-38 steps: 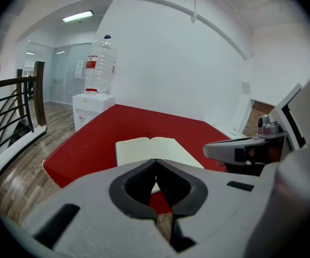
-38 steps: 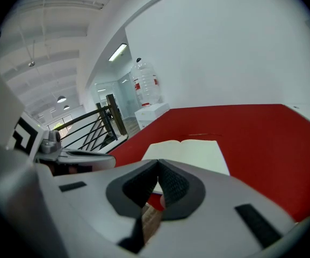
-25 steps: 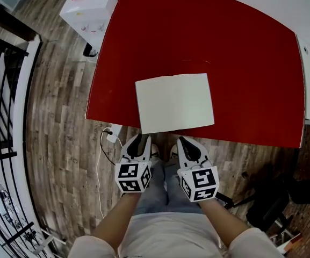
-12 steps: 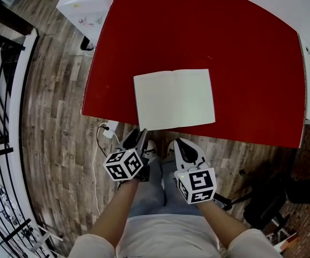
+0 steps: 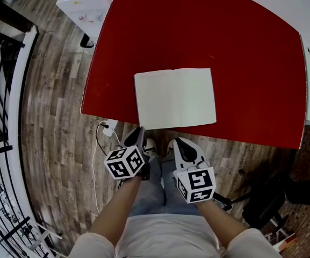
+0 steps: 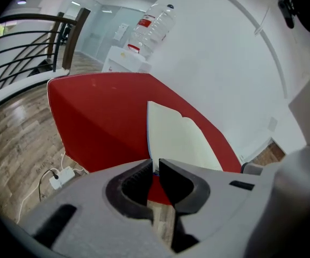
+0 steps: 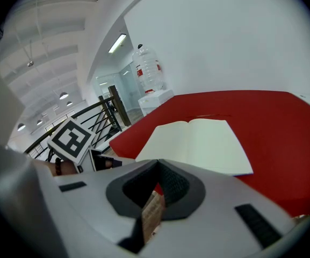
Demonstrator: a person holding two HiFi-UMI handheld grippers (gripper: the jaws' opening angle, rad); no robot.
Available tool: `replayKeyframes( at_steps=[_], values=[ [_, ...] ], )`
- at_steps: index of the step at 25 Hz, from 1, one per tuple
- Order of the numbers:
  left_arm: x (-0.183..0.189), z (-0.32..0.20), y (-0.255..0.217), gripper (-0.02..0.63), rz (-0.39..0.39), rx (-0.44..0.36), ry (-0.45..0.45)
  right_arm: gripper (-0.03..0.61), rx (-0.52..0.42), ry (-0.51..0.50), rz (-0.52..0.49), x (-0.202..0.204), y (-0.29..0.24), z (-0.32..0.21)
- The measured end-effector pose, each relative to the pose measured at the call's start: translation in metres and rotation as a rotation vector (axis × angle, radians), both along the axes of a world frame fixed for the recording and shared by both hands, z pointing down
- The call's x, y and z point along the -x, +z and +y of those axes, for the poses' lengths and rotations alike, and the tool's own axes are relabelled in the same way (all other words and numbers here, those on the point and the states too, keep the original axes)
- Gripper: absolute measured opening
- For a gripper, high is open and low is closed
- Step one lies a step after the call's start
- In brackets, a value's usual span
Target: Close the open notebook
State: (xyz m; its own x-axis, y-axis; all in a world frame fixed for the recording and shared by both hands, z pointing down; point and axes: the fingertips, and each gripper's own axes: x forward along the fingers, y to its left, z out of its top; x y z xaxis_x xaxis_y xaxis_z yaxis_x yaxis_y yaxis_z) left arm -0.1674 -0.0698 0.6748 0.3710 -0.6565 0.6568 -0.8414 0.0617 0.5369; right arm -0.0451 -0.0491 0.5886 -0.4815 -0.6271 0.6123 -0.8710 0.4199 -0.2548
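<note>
Both empty, left gripper [image 5: 138,135] closing, right gripper [image 5: 178,142] pinched together; open notebook [image 5: 175,98] lies lengthwise along table [image 5: 240,47] edge.

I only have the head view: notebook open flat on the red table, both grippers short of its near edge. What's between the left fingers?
Observer: Nothing. In the left gripper view, the left gripper shows a narrow gap between its fingers, which are closing; the notebook lies beyond them, untouched.
Operator: And the right one?
Observer: In the right gripper view, the right gripper has its fingers meeting at the tips, with nothing held.
Operator: Anything tall near the table?
Observer: A large water bottle stands on the white cabinet past the table's far end.
</note>
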Motion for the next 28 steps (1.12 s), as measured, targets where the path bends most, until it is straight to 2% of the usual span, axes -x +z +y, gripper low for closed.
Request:
replayKeyframes(
  at_steps=[3, 10, 18, 23, 28],
  values=[
    [-0.001, 0.000, -0.004, 0.037, -0.053, -0.015, 0.024, 0.006, -0.001, 0.003, -0.003, 0.000, 0.000, -0.002],
    [0.003, -0.002, -0.006, 0.035, -0.082, -0.019, 0.042, 0.006, -0.003, 0.017, -0.009, -0.002, -0.001, -0.005],
    [0.022, -0.022, -0.045, 0.028, -0.207, -0.116, 0.095, 0.006, -0.021, 0.036, -0.019, -0.009, -0.010, -0.013],
    [0.010, -0.029, -0.085, 0.023, -0.246, -0.190, 0.162, 0.006, -0.037, 0.067, -0.023, -0.019, -0.019, -0.018],
    [-0.023, -0.028, -0.118, 0.023, -0.284, -0.265, 0.282, 0.006, -0.049, 0.110, -0.032, -0.035, -0.027, -0.018]
  ],
)
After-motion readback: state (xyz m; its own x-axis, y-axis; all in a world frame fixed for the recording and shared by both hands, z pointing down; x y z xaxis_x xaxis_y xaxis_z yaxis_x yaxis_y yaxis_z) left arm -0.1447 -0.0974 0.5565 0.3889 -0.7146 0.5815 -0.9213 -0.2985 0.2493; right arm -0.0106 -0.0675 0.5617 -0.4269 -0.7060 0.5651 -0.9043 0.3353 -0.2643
